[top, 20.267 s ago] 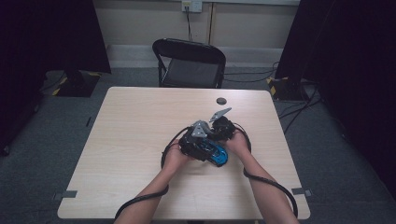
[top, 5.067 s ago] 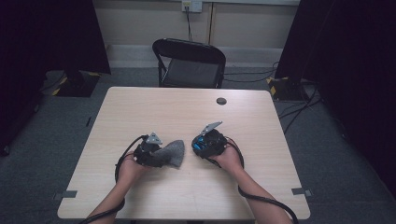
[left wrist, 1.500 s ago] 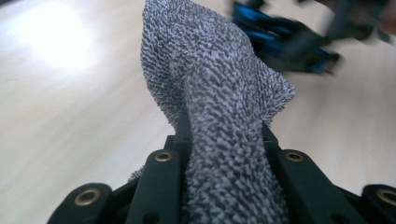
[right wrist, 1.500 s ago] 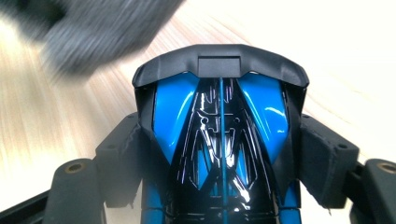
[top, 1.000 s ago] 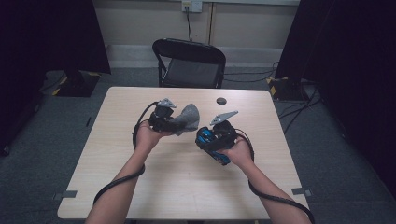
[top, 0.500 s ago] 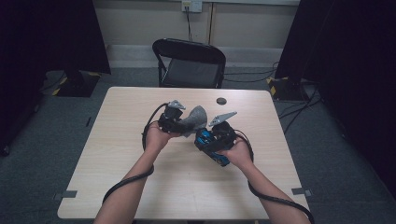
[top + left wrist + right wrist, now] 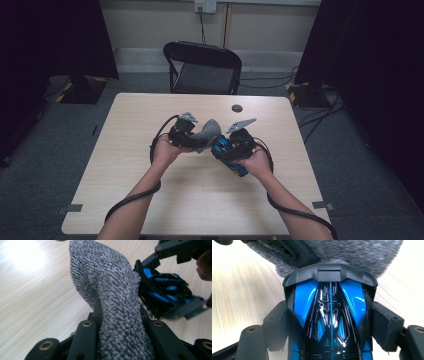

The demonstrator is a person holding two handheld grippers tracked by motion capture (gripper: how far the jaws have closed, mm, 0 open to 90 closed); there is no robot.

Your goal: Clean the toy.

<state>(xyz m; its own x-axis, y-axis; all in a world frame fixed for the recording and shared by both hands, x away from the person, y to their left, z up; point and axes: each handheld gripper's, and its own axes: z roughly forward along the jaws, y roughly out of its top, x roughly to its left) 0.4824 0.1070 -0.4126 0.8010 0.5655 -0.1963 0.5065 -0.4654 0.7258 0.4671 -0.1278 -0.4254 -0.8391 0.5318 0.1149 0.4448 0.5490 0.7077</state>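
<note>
My left gripper [image 7: 194,138] is shut on a grey nubbly cloth [image 7: 209,132], held above the table's middle. In the left gripper view the cloth [image 7: 112,290] rises from between the jaws and folds over at its top. My right gripper [image 7: 231,148] is shut on a blue and black toy car [image 7: 239,168], its pads [image 7: 387,327] pressing on the car's sides [image 7: 330,310]. The cloth [image 7: 352,252] lies against the car's front end. In the left gripper view the car [image 7: 162,295] sits just right of the cloth.
The light wooden table [image 7: 150,200] has a small black round thing [image 7: 237,108] near its far edge. A black folding chair [image 7: 205,70] stands behind the table. Cables trail from both grippers along the forearms.
My left gripper has carried the cloth a little right and down, up against the front of the car. The right gripper has kept still with the car.
</note>
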